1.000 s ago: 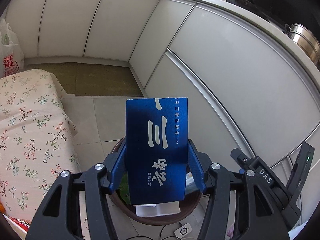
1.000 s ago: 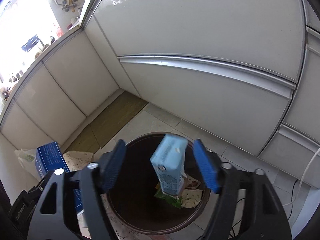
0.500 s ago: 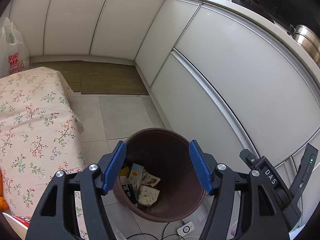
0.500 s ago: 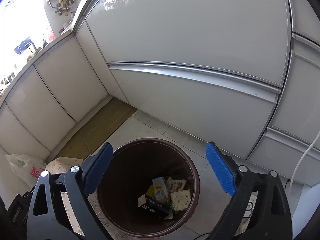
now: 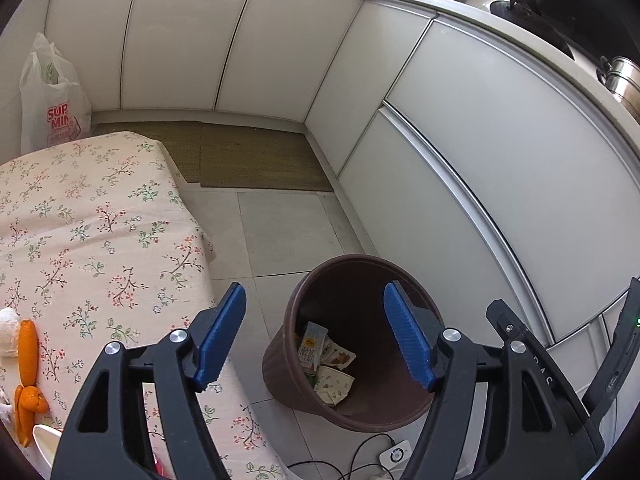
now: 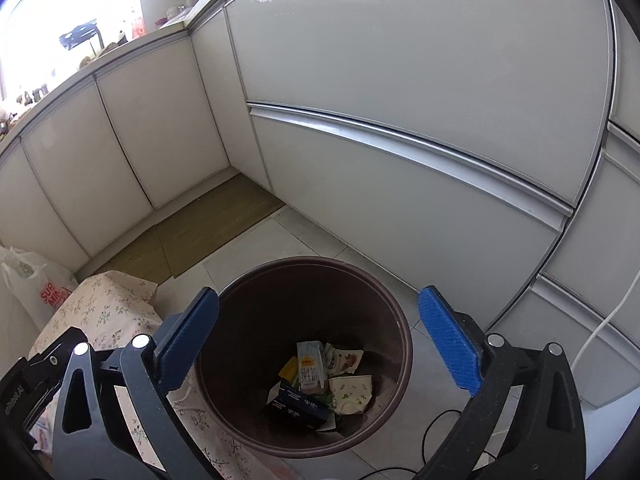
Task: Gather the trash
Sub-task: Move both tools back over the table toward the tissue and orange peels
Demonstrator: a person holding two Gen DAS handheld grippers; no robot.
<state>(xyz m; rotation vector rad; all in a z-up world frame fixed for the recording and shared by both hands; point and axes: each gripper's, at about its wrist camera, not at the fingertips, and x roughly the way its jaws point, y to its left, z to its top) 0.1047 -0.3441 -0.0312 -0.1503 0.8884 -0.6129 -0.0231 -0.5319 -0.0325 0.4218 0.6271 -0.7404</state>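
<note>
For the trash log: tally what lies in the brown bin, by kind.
Blue box: 1
Milk carton: 1
Snack wrapper: 1
Floral paper cup: 1
Yellow scrap: 1
Total: 5 distinct items in the brown bin; anything beneath them is hidden.

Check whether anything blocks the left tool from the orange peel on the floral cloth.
Nothing visible does: the left tool is open and empty, and only bare floral tablecloth lies between it and the orange peel.
</note>
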